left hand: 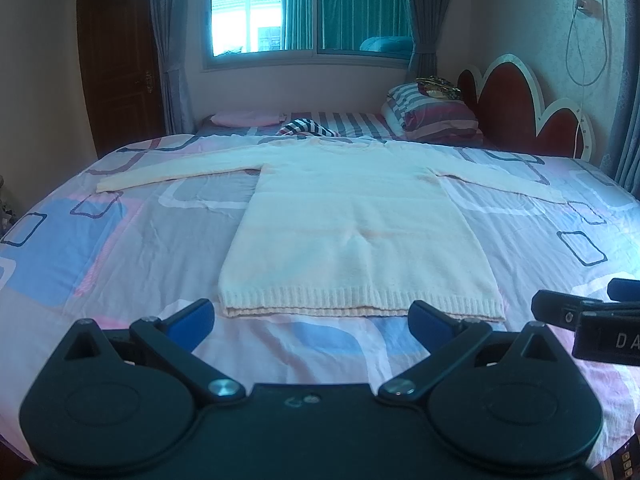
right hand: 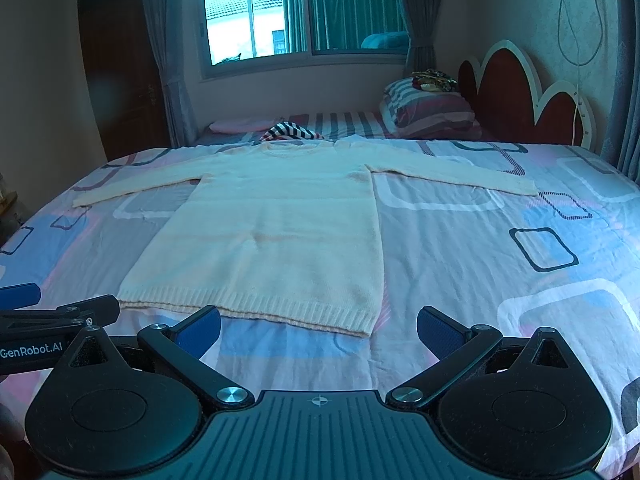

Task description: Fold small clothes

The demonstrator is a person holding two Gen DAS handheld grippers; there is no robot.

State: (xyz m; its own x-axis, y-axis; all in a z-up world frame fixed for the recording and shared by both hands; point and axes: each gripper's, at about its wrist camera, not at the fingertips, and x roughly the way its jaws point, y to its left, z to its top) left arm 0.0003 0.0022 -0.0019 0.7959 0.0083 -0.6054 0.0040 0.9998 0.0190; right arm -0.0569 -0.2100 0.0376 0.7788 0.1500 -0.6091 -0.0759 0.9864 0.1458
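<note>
Cream knit sweater (left hand: 356,224) lies flat on the bed (left hand: 132,240), front or back up cannot be told, both sleeves stretched out sideways, ribbed hem toward the cameras, neckline toward the far side. Bedsheet is patterned in pink, blue and grey with rounded rectangles; a few shallow creases around the sweater. Left tool (left hand: 312,316) hangs just short of the hem, its blue-padded fingers spread wide, nothing between them; the hem spans roughly the gap between the two pads in the left wrist view. Right tool (right hand: 318,326) also has its fingers spread wide and empty, low over the sheet, lined up with the sweater's right hem corner; that corner sits between its pads in the right wrist view. Neither tool touches the fabric as far as can be seen. Each tool shows at the edge of the other's view, side by side and near each other. Beyond the sweater: a black-and-white striped garment (left hand: 308,127) bunched at the sheet's far edge, a pink folded item (left hand: 246,118) to its left, a stack of striped bedding (left hand: 432,114) near the red scalloped headboard (left hand: 516,100). Window (left hand: 280,8) with grey-blue curtains on the far wall, dark wooden door (left hand: 116,60) at left, a white cable (left hand: 580,48) hanging from a wall socket at right.
</note>
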